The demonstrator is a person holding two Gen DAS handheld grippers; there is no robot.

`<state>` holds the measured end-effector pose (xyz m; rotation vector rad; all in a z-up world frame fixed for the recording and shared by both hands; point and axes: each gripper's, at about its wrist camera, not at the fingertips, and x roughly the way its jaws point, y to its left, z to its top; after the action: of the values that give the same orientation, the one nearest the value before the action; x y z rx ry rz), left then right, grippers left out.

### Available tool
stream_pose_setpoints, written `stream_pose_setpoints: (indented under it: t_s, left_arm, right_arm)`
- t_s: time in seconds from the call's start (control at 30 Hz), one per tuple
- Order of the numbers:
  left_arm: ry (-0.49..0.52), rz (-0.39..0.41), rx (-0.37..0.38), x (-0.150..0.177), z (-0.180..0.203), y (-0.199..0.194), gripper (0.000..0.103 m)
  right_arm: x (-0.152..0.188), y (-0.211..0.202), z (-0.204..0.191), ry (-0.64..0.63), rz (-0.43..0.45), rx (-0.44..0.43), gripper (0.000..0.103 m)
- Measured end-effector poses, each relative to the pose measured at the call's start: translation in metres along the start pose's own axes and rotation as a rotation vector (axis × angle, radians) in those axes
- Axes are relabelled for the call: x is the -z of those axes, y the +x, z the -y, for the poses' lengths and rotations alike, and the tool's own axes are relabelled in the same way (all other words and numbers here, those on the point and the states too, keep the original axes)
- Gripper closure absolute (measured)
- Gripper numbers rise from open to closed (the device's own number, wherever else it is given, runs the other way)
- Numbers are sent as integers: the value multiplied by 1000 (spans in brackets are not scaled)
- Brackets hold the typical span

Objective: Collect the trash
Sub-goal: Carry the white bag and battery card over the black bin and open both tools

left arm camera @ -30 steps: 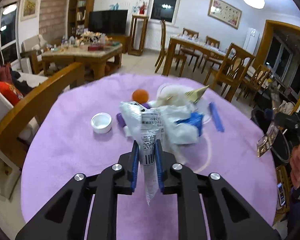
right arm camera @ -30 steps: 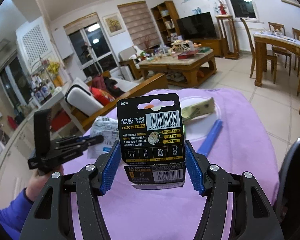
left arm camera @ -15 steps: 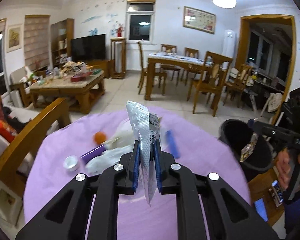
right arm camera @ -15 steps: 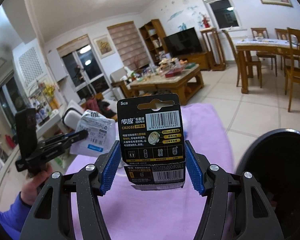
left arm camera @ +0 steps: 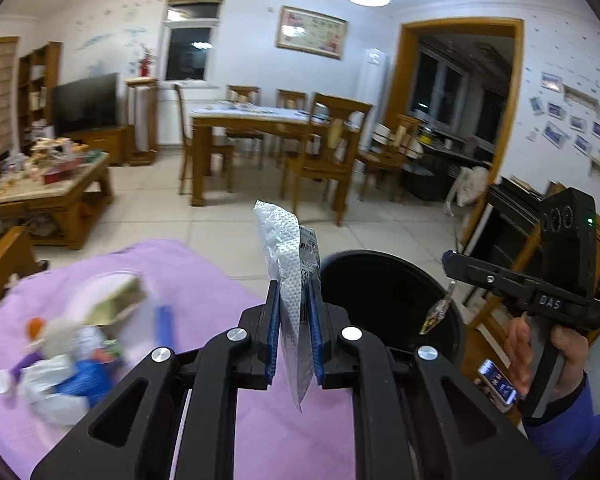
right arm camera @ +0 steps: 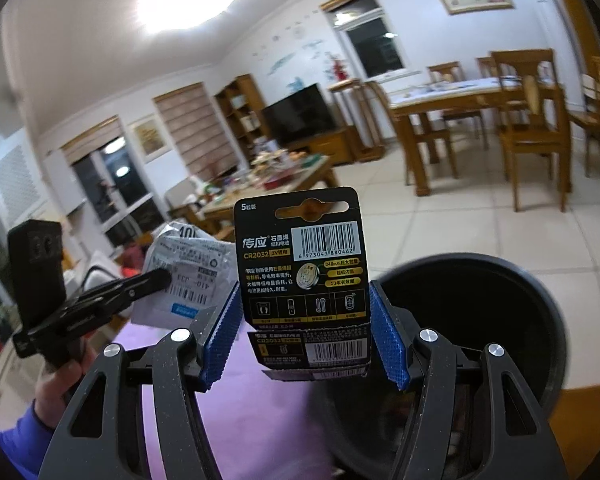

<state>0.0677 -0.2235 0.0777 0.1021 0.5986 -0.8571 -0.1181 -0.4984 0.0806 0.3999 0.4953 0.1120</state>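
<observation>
My left gripper (left arm camera: 294, 334) is shut on a silver-and-white plastic wrapper (left arm camera: 290, 264), held upright above the purple table edge, next to the black trash bin (left arm camera: 384, 300). It also shows in the right wrist view (right arm camera: 156, 280) with the wrapper (right arm camera: 188, 276). My right gripper (right arm camera: 304, 336) is shut on a black battery card package (right arm camera: 304, 276), held upright at the near rim of the bin (right arm camera: 472, 328). In the left wrist view the right gripper (left arm camera: 446, 258) is over the bin's right rim with the package (left arm camera: 436, 314) hanging edge-on.
More trash lies on the purple tablecloth (left arm camera: 204, 280) at left: crumpled white and blue plastic (left arm camera: 64, 376), a blue stick (left arm camera: 164, 324), an orange ball (left arm camera: 34, 326). A wooden chair (left arm camera: 4, 260) stands left. Dining table (left arm camera: 260, 124) and chairs are behind.
Both grippers have swung right and up from the table toward the black bin, each still holding its item. The trash pile has slid to the left of view.
</observation>
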Motion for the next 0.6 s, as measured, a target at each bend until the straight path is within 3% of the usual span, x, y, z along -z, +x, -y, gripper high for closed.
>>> stream_pose_setpoints:
  t_s: [0.23,0.6]
  left_arm:
    - [43,-76,100,14,46,54,89]
    - [68,-184,128,39,76,104,89]
  right_arm:
    - [25,-9,65,80,-12,71,41]
    - [65,12,116,193,-60,123,41]
